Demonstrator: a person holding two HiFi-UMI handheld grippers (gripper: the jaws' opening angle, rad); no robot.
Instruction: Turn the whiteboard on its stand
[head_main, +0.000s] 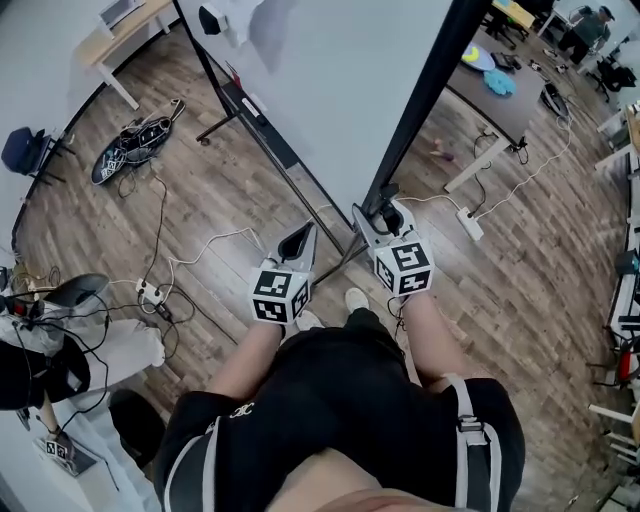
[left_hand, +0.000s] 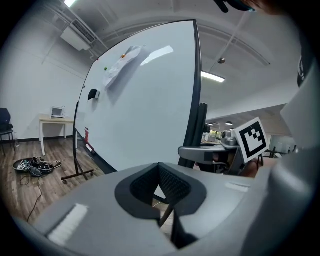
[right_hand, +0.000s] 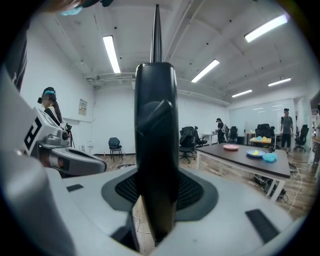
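1. Looks early in the turn: right gripper (head_main: 380, 216) clamped on the black side frame of the whiteboard (head_main: 330, 90), jaws pressing on it from both sides.
2. Left gripper (head_main: 297, 243) just beside the board's face, jaws together, nothing in them.
3. Probably left to do: the actual swing round on the stand (head_main: 222, 125).
4. Standing upright on the wood floor (head_main: 230, 200) right in front. Long axis runs away toward the upper left of the head view, white face toward the left gripper's side, gripped edge vertical.

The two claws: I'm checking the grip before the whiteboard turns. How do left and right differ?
The left claw is empty; the right claw grips the black frame of the whiteboard. The left claw's tips meet; the right claw's stand apart around the frame. Both face the whiteboard.
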